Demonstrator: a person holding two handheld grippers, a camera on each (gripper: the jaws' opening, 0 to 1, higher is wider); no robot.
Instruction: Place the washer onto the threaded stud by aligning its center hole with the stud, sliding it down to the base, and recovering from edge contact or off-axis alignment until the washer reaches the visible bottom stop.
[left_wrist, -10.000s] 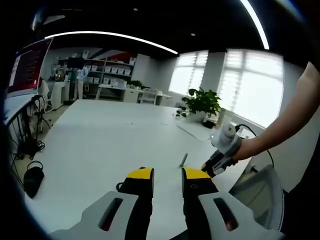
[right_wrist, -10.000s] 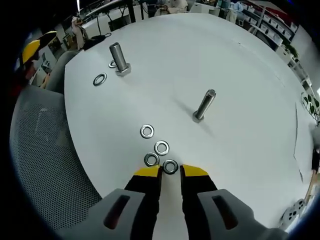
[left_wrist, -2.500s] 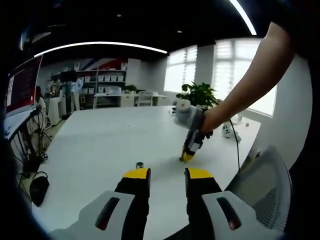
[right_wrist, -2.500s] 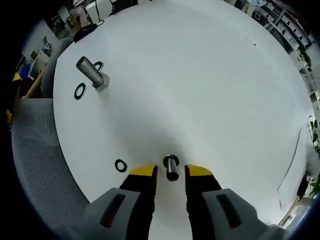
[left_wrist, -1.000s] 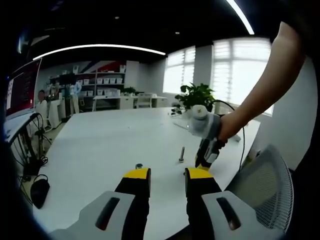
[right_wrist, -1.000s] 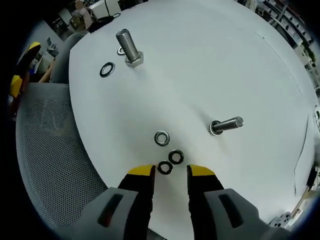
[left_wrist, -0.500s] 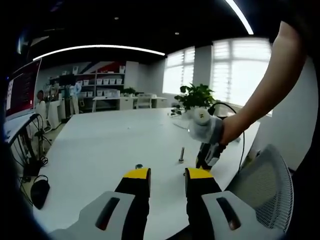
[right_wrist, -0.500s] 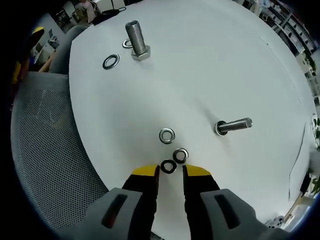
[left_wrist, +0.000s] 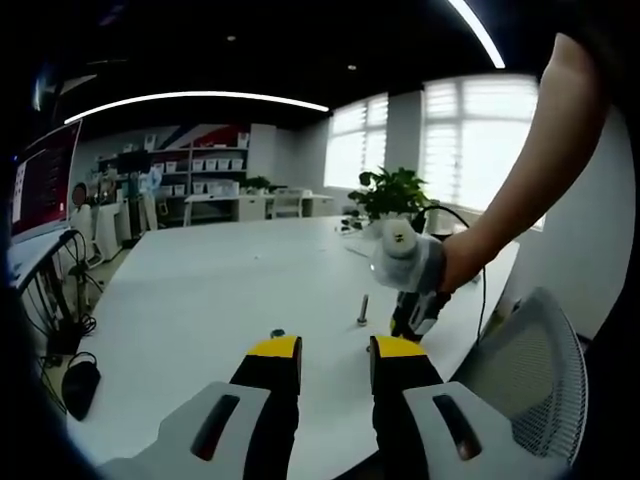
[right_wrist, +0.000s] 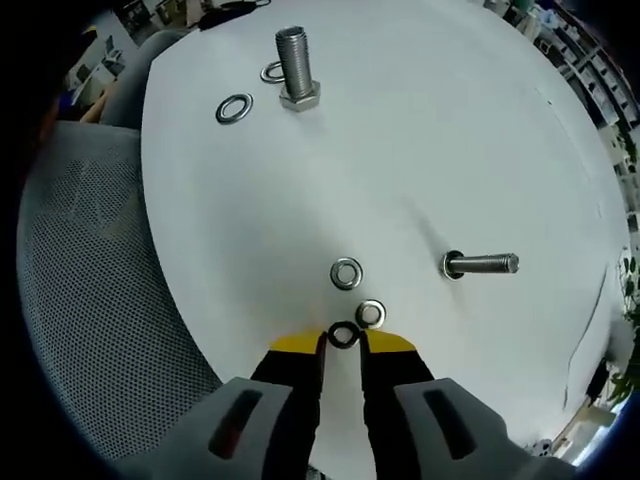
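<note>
In the right gripper view, my right gripper is low over the white table, and its yellow-tipped jaws are shut on a dark washer. Two more washers lie just beyond it. The thin threaded stud stands to the right with a washer at its base. In the left gripper view, my left gripper is open with nothing between its jaws. Beyond it stands the thin stud, and the right gripper points down at the table beside it.
A thick bolt stands on its head at the far left, with two washers beside it. A grey mesh chair sits against the table edge. A person's arm reaches in from the right.
The right gripper's jaws have narrowed onto the nearest washer as the gripper came closer to it. The left gripper has stayed where it was, still open.
</note>
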